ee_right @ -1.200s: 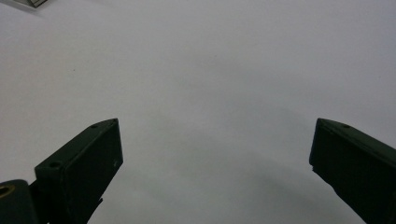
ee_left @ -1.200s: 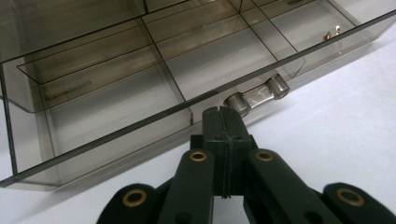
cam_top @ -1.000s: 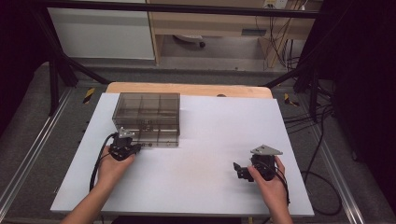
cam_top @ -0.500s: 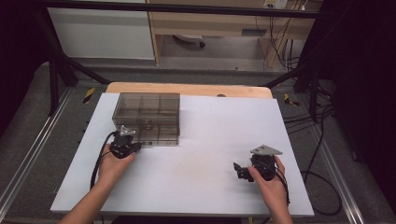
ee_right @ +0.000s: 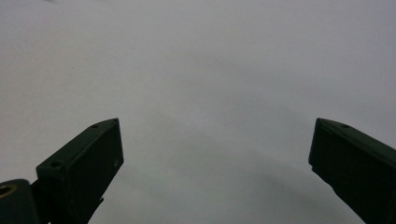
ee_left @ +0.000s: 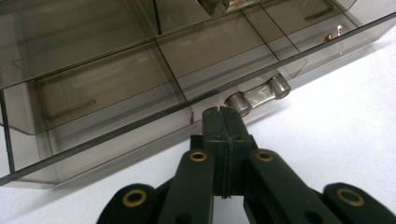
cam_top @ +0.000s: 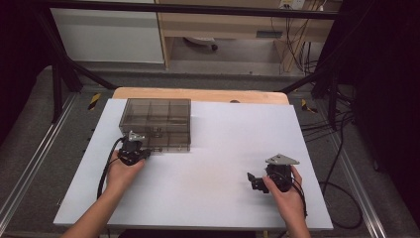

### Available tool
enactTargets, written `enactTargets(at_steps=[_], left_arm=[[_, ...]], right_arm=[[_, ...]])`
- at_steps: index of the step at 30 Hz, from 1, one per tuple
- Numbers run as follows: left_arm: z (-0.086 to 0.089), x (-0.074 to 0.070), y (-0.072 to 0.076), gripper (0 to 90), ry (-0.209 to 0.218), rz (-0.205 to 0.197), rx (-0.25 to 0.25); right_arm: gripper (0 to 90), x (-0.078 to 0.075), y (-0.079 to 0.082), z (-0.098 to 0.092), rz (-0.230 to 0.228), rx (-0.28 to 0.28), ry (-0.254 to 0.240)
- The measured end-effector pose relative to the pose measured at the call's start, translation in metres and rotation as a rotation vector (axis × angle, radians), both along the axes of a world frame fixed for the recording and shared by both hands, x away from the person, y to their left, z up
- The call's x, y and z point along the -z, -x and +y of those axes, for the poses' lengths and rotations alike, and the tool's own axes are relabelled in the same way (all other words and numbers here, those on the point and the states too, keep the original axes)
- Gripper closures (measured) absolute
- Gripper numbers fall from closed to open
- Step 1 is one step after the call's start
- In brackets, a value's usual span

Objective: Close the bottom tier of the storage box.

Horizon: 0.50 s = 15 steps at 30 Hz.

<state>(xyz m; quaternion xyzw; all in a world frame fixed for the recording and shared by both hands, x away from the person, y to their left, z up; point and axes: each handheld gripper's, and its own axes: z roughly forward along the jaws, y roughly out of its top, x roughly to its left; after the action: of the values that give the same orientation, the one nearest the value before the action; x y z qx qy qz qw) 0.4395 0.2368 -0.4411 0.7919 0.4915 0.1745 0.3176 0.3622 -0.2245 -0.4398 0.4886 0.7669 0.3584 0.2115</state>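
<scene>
A smoky transparent compartment box (cam_top: 156, 124) sits closed on the left part of the white table (cam_top: 228, 134). My left gripper (cam_top: 141, 150) is at the box's front wall. In the left gripper view its jaws (ee_left: 223, 115) are pressed flat together with nothing between them. Their tip lies at the box's (ee_left: 116, 84) lower front edge, just left of a clear latch (ee_left: 258, 94). My right gripper (cam_top: 253, 181) rests near the table's front right, held by a hand. Its jaws (ee_right: 215, 135) stand wide apart over bare table surface.
The box's dividers form several compartments; a small shiny item (ee_left: 337, 32) lies in one at the far right. A wooden board edge (cam_top: 198, 94) borders the table's back. Cables (cam_top: 106, 168) trail from both grippers. Dark frame rails flank the table.
</scene>
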Motion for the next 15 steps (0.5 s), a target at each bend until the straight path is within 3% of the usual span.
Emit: enactTargets(at_steps=[15], left_arm=[[0.0003,0.0017,-0.0045,90.0,0.003,0.008,-0.007]], right_arm=[[3.8,0.0000,-0.0001,-0.0002,-0.002,-0.005,-0.001]])
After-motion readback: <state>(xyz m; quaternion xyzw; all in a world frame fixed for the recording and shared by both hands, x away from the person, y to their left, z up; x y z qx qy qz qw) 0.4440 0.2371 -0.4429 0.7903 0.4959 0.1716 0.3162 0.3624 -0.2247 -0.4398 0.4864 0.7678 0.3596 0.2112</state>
